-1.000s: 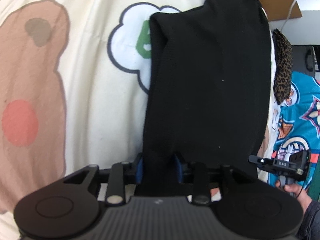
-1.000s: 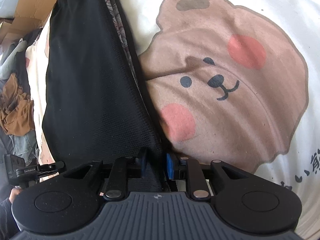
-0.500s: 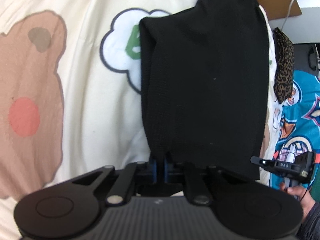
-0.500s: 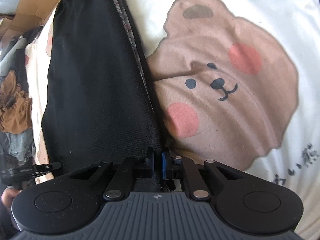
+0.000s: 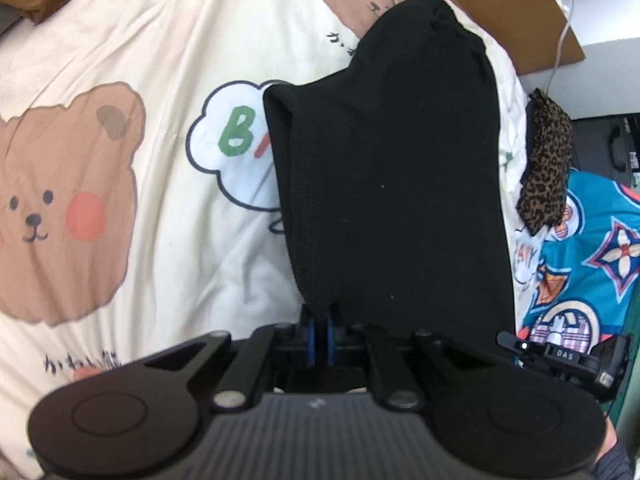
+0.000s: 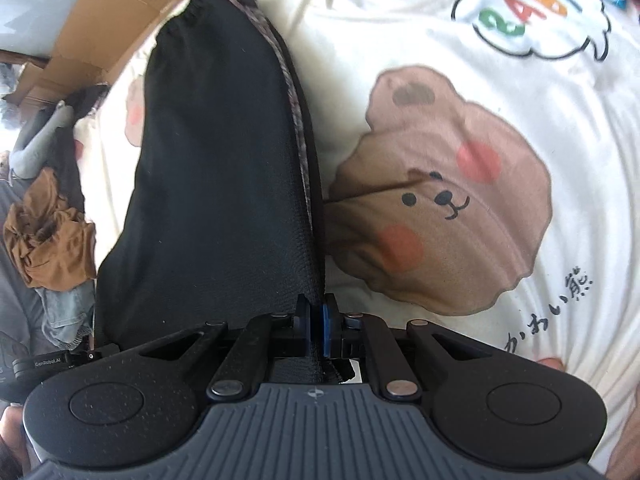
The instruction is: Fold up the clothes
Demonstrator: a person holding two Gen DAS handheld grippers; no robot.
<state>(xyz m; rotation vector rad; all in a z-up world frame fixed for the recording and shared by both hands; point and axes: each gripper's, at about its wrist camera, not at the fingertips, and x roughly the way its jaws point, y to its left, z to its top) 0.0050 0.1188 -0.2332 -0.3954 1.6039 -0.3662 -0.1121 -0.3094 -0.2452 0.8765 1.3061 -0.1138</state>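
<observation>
A black knit garment [image 5: 396,184] hangs stretched between both grippers above a cream bedsheet [image 5: 160,60] printed with brown bears. My left gripper [image 5: 319,334] is shut on the garment's near left corner. My right gripper [image 6: 317,330] is shut on the garment's near right corner; there the black garment [image 6: 216,184] shows a patterned grey lining along its right edge. Its gathered far end rests near the bed's far side. Each gripper shows at the edge of the other's view, the right gripper [image 5: 568,360] at lower right, the left gripper [image 6: 48,364] at lower left.
A leopard-print cloth [image 5: 546,168] and a turquoise patterned garment [image 5: 592,264] lie to the right in the left wrist view. Brown cardboard [image 5: 512,12] stands beyond the bed. A crumpled tan cloth [image 6: 48,236] and grey clothes lie off the bed's left edge in the right wrist view.
Both grippers shut on the garment's near corners, then rose and pulled back; the garment lifted with them and more of the bedsheet came into view.
</observation>
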